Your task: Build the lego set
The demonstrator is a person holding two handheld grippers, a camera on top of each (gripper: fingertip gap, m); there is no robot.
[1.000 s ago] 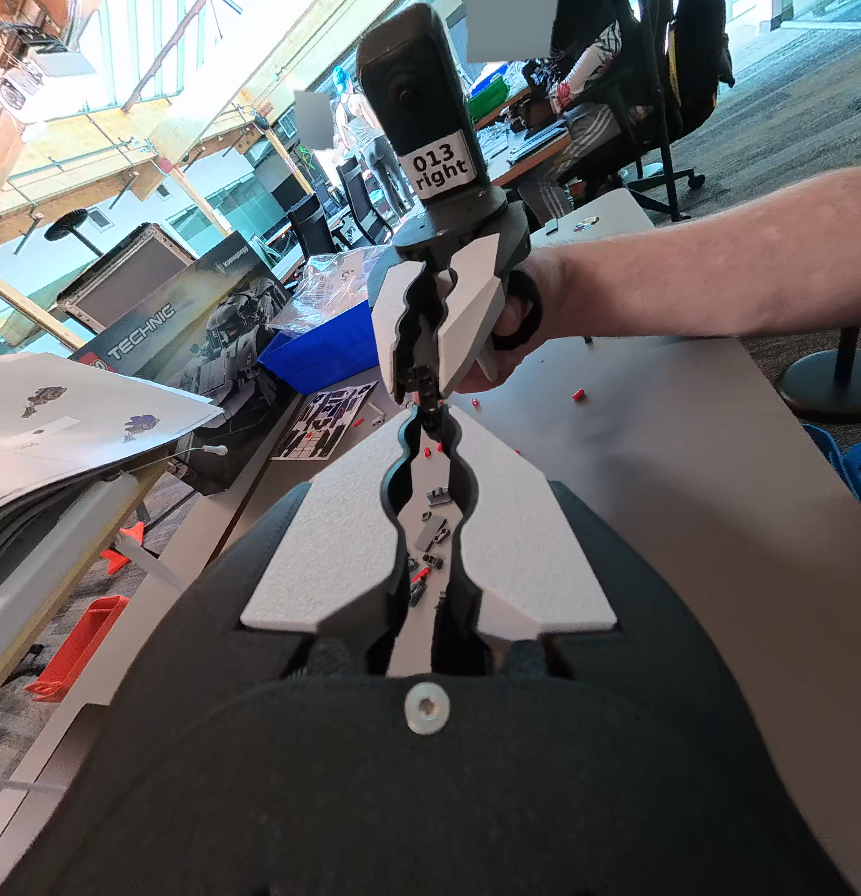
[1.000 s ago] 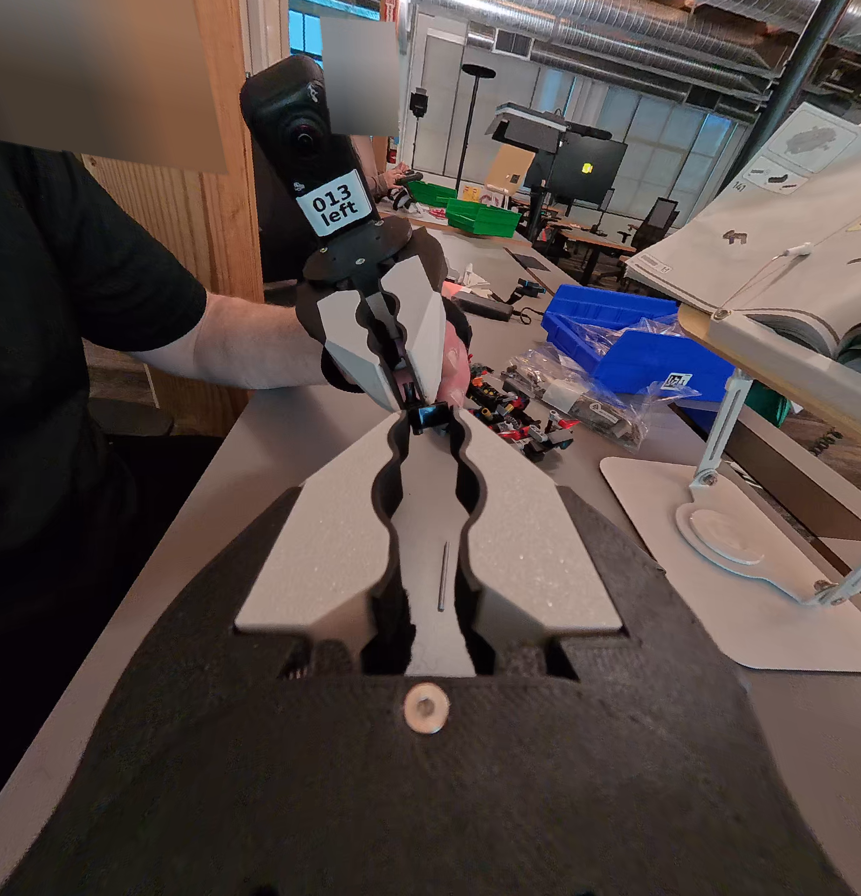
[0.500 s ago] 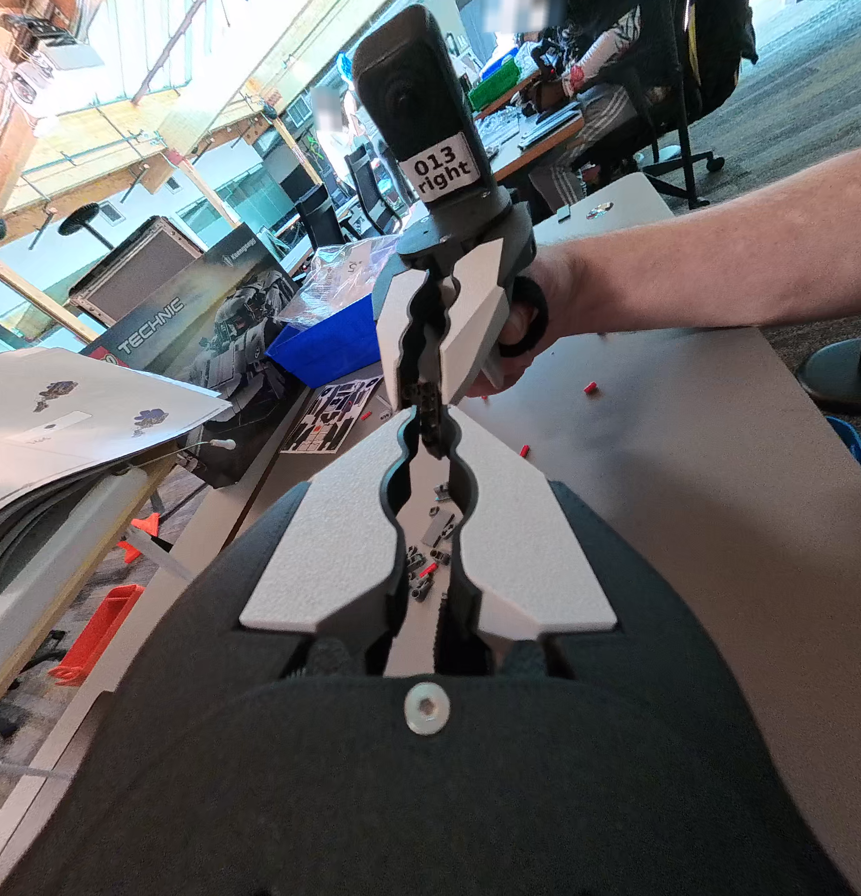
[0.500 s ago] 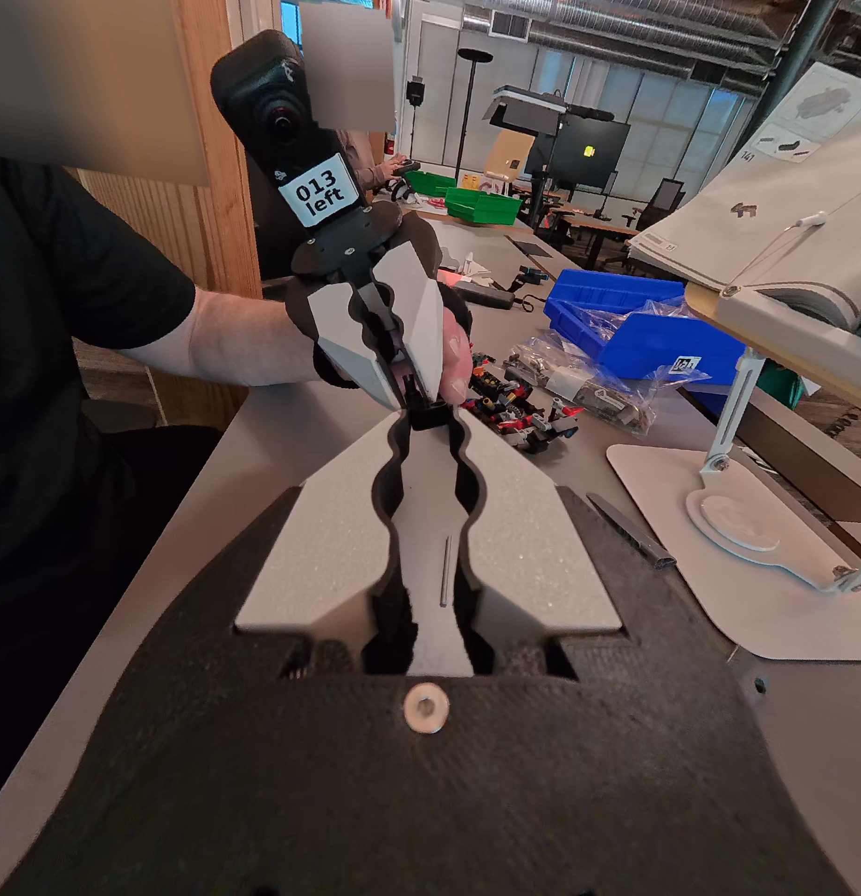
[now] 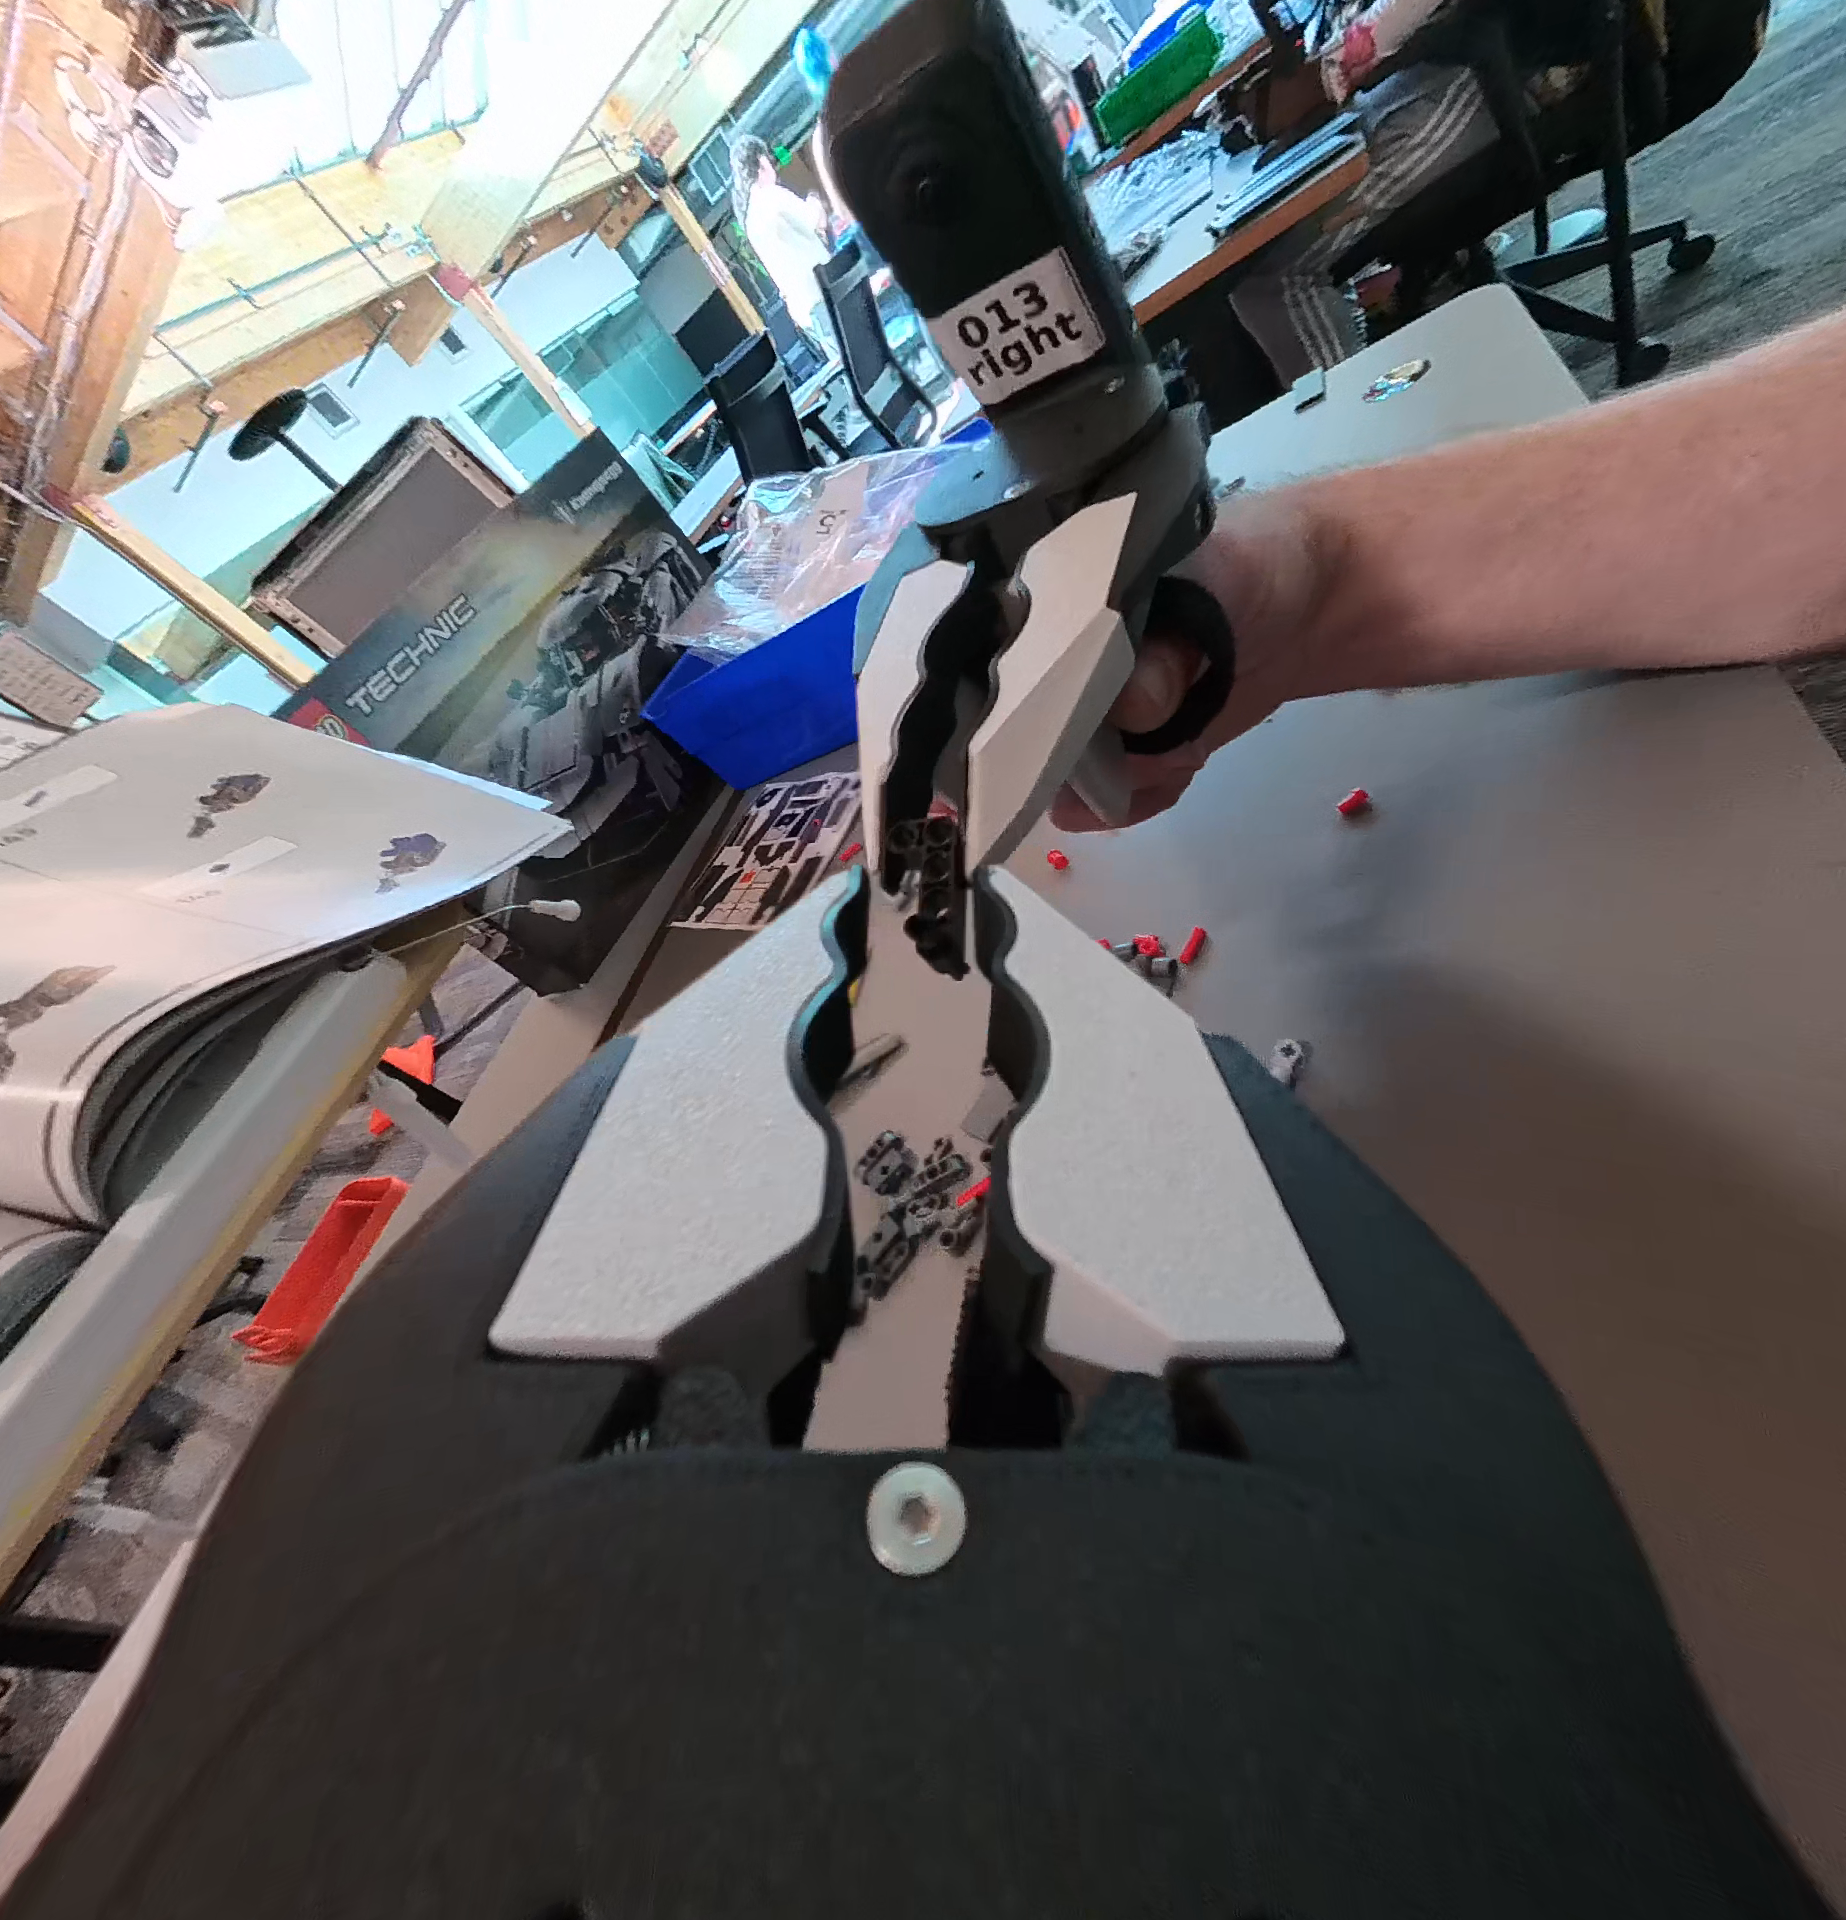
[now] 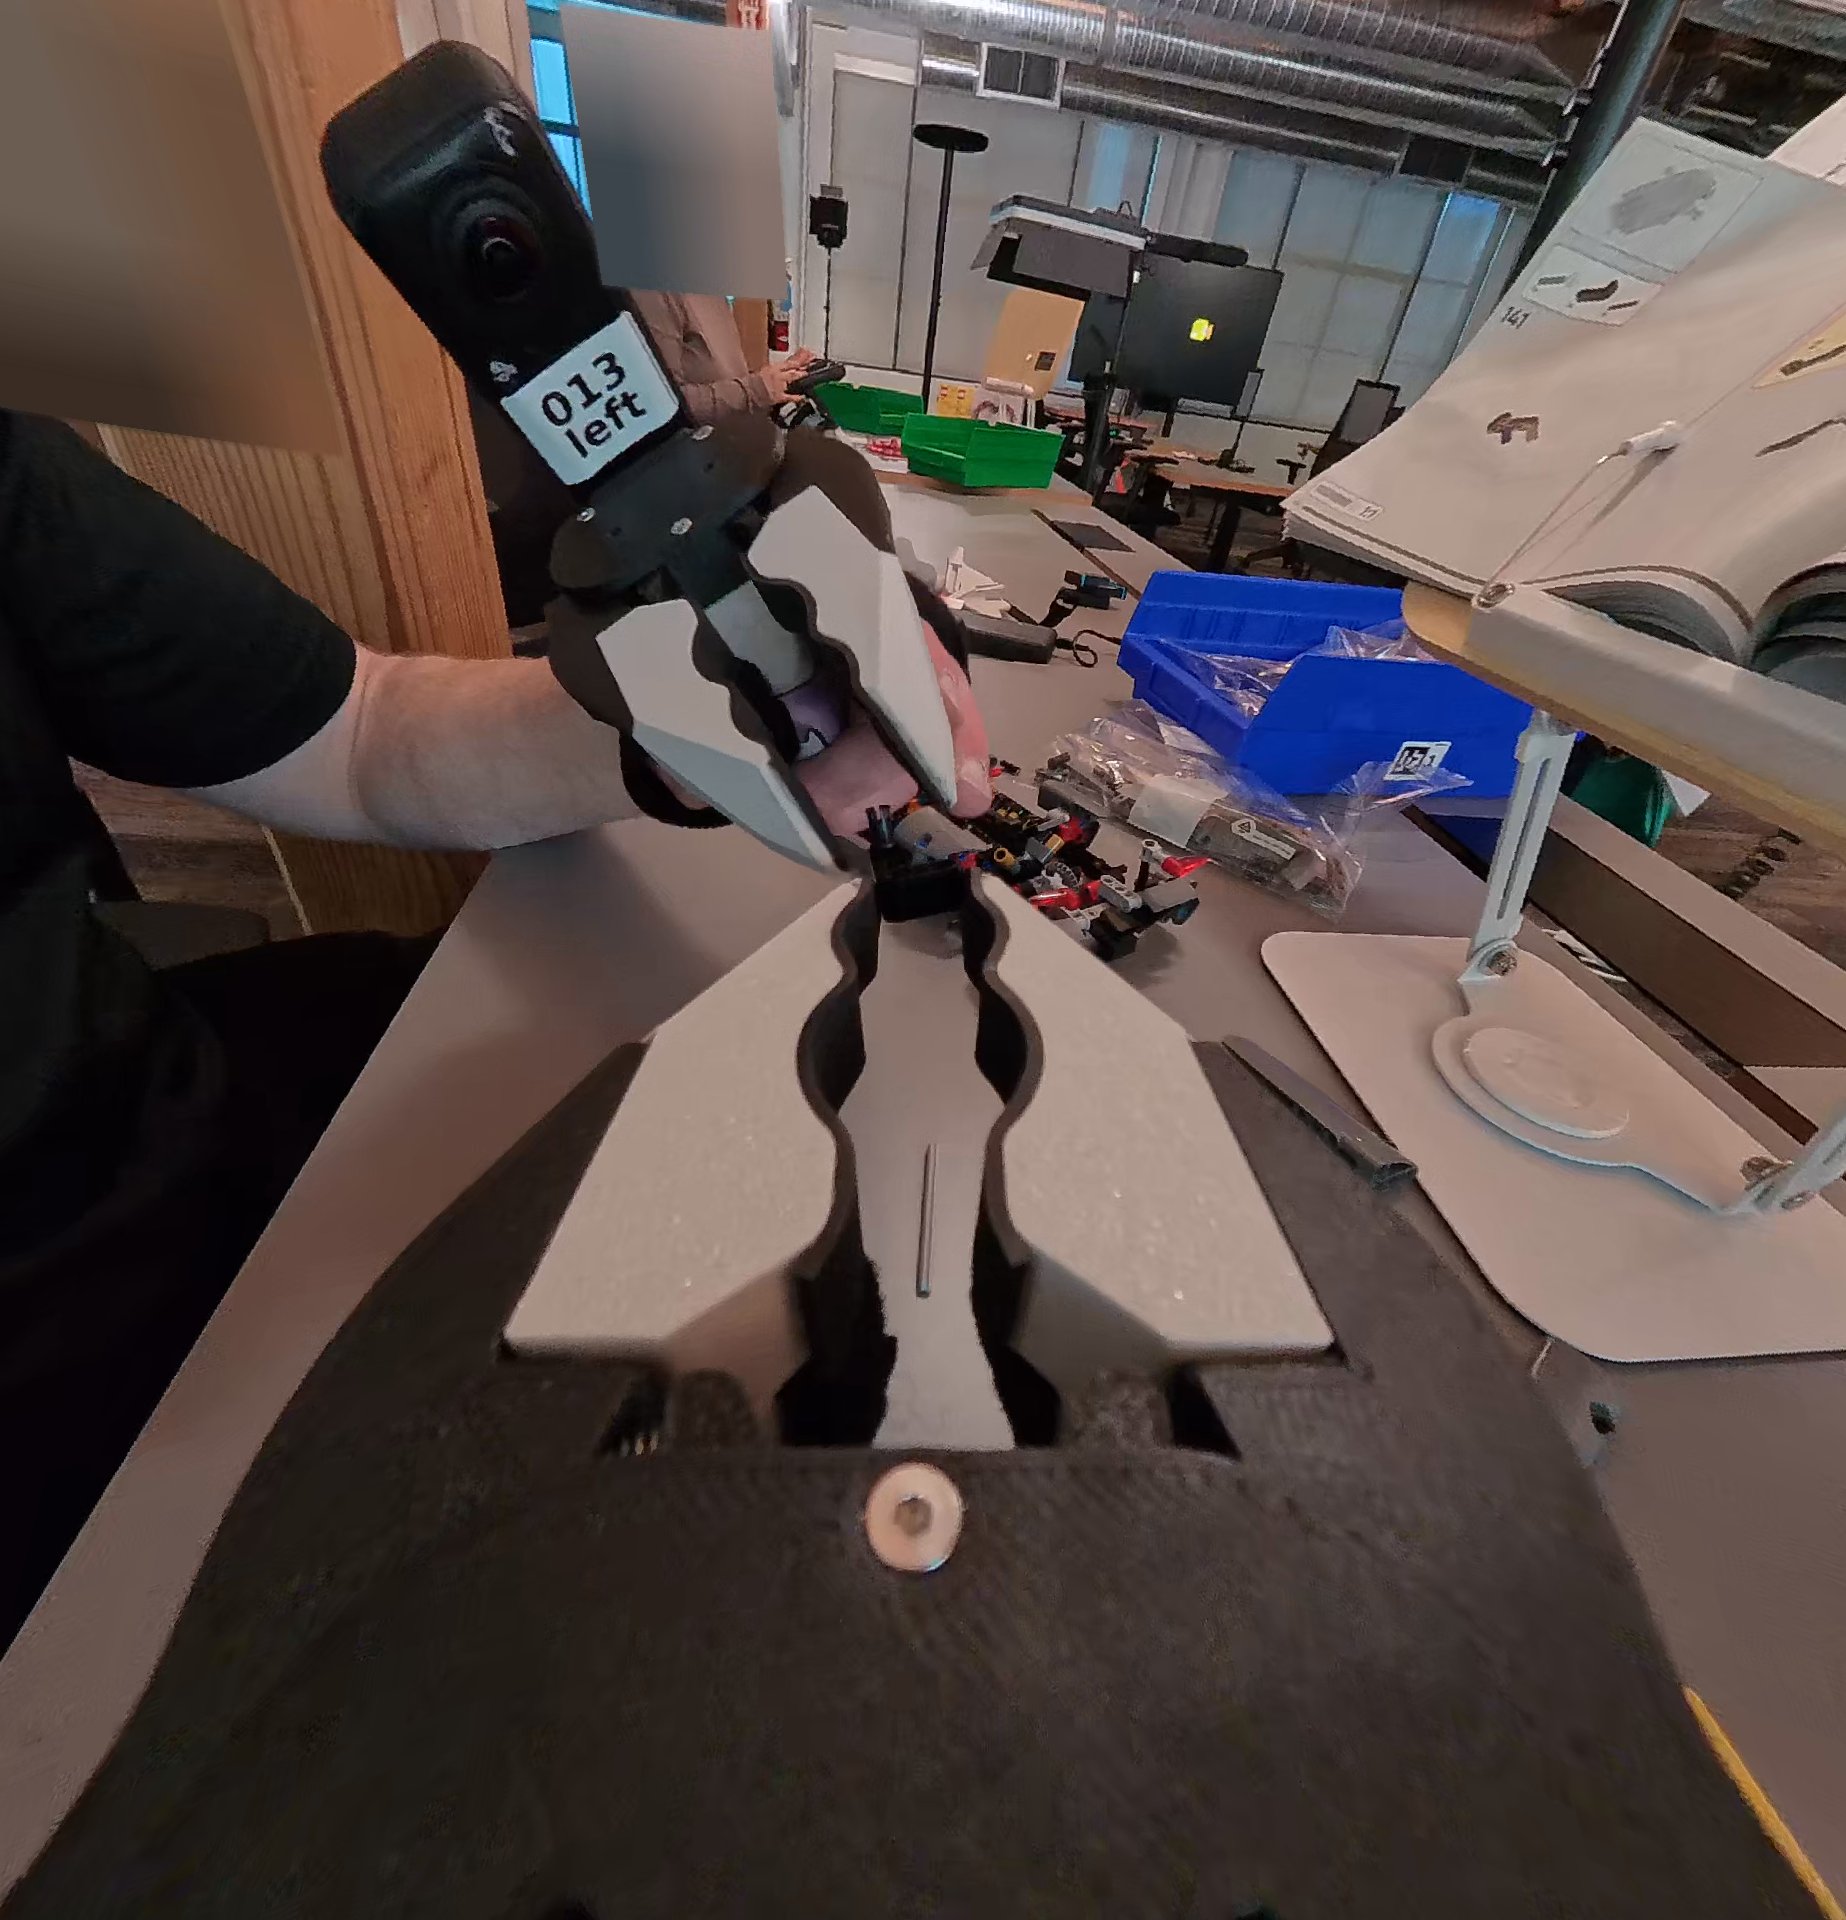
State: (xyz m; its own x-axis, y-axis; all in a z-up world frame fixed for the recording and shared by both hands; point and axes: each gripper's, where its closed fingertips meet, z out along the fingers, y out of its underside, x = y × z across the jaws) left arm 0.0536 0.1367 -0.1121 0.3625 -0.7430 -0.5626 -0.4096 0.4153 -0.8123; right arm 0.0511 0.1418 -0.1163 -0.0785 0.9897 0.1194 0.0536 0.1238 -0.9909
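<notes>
1. A black perforated brick piece [image 5: 934,883] is pinched by the right tool [image 6: 921,896].
2. The left tool [image 5: 919,883] is parted narrowly around that piece, above the grey worktop [image 5: 1470,1039].

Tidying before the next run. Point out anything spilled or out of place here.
Small red pins and grey connectors lie scattered loose across the grey table, outside the blue bin. An orange part lies on the floor beside the table. Nothing looks damaged.
</notes>
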